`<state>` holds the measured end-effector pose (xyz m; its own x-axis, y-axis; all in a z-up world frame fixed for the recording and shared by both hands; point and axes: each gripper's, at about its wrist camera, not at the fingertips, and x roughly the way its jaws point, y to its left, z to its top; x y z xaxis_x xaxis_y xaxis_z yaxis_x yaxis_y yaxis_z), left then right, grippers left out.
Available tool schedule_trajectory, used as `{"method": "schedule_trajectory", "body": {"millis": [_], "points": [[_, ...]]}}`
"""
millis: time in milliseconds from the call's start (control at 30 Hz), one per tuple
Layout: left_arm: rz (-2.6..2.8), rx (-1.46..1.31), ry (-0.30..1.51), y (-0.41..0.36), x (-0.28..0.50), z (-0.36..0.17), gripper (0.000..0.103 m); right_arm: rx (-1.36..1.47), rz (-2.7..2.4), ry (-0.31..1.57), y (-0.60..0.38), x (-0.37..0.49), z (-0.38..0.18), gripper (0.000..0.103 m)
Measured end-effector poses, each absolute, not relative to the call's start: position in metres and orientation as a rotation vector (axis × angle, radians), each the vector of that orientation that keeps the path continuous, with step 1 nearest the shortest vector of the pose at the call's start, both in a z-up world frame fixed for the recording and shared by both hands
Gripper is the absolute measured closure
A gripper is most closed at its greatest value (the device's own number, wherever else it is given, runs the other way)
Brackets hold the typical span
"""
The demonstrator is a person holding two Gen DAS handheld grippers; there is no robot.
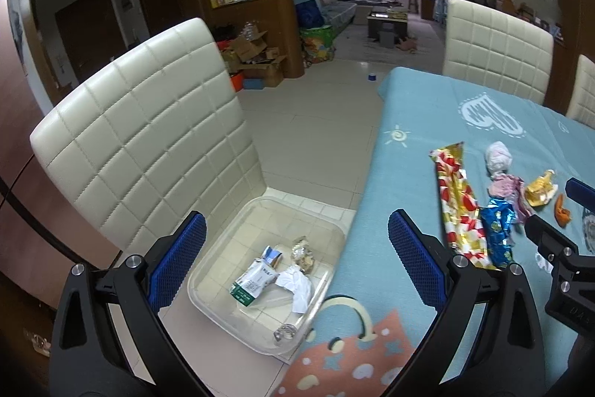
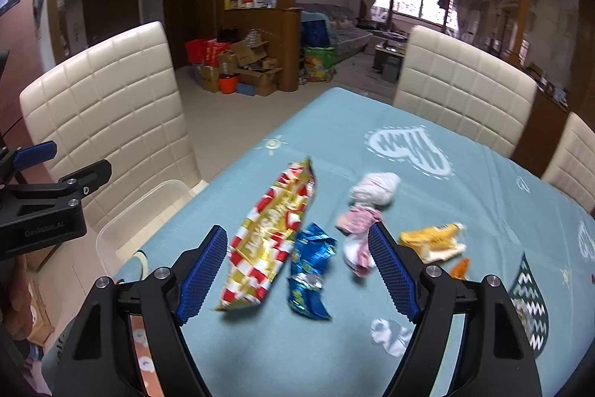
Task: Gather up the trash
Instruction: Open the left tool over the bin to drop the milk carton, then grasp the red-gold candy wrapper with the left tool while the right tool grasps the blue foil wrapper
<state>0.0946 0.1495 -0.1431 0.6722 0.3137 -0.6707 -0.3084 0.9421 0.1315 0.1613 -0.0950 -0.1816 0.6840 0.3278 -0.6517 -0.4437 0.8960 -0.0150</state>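
The right gripper (image 2: 297, 270) is being held spread wide and empty over the table (image 2: 334, 121), its jaws released. Between the jaws, two wrappers are lying flat on the cloth: a long red-and-gold wrapper (image 2: 269, 237) towards the left jaw and a crinkled blue wrapper (image 2: 310, 266) nearer the middle, the two just touching. Against the right jaw a pink-and-white wrapper (image 2: 359, 237) is lying, with a white wad (image 2: 375, 190) beyond it; outside the right jaw a yellow wrapper (image 2: 433, 240) and a small orange scrap (image 2: 460, 266) are resting.

All of it is being judged light, thin and crackly, likely to slide on the cloth and to collapse when pinched. The blue wrapper is probably best taken across its bunched middle, where folds are giving the pads some thickness; flat foil edges may slip out.

The left gripper (image 1: 297, 263) is likewise being held open, holding nothing, above the clear bin (image 1: 323, 289) on the chair (image 1: 141, 136), where a carton (image 1: 253, 281), tissue (image 1: 297, 285) and foil ball (image 1: 303, 253) are already lying.
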Motion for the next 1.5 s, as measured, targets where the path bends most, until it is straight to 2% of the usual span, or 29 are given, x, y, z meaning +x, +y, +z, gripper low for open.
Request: {"method": "schedule_trajectory", "body": {"millis": [567,967,1067,1167,1233,1333,1500], "points": [[0.193,0.040,0.857,0.061,0.120,-0.171,0.006,-0.076,0.177,0.779,-0.216,0.133,-0.197,0.027],[0.102,0.016,0.965,0.043,0.144,-0.207,0.008,-0.110,0.251,0.823,-0.202,0.137,-0.219,0.027],[0.083,-0.004,0.997,0.043,0.150,-0.218,0.017,-0.134,0.269,0.825,-0.196,0.141,-0.223,0.027],[0.070,-0.001,1.024,0.043,0.154,-0.228,0.038,-0.150,0.298,0.825,-0.188,0.146,-0.225,0.027],[0.058,-0.015,1.050,0.046,0.156,-0.234,0.062,-0.150,0.321,0.824,-0.182,0.149,-0.226,0.027],[0.031,-0.040,1.047,0.053,0.156,-0.235,0.071,-0.153,0.359,0.825,-0.169,0.155,-0.229,0.027],[0.024,-0.048,1.007,0.065,0.148,-0.228,0.073,-0.171,0.419,0.829,-0.147,0.160,-0.234,0.027]]}}
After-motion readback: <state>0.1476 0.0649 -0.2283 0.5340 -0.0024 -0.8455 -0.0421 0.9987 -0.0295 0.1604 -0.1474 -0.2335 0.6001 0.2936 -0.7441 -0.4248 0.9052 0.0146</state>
